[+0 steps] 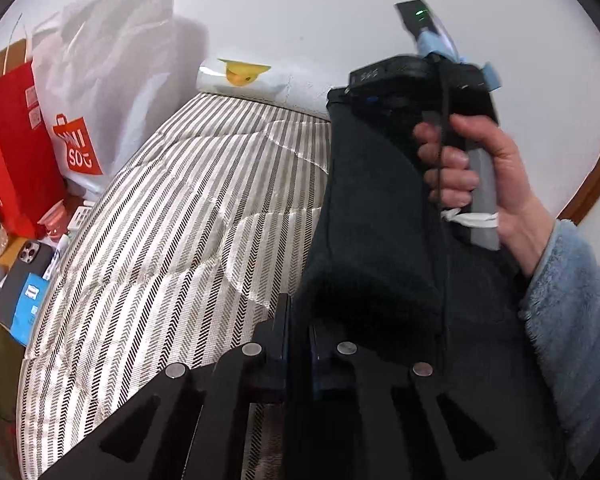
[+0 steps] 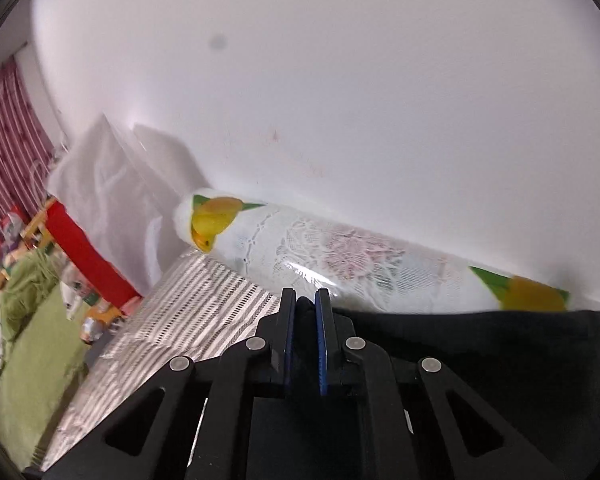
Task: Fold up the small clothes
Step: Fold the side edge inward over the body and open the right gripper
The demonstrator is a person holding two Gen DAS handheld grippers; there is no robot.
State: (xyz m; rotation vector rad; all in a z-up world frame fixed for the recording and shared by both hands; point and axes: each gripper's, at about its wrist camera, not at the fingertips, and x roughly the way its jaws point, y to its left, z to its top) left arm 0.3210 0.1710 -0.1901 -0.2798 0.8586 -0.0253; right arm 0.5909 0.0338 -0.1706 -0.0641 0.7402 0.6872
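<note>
A dark, almost black knitted garment (image 1: 372,220) hangs in the air above the striped bed cover (image 1: 172,220). My left gripper (image 1: 298,320) is shut on its lower edge. My right gripper (image 2: 305,308) is shut on another edge of the same dark garment (image 2: 480,344), which stretches off to the right in that view. In the left wrist view the right gripper's body (image 1: 420,80) shows at the garment's top, held by a hand in a blue fleece sleeve. The cloth hides most of both sets of fingertips.
A white wall runs behind the bed. A long pillow with yellow flower prints (image 2: 340,260) lies along it. A white shopping bag (image 1: 100,92), a red paper bag (image 1: 12,140), a phone (image 1: 24,276) and small items stand to the bed's left. A green blanket (image 2: 36,352) lies at left.
</note>
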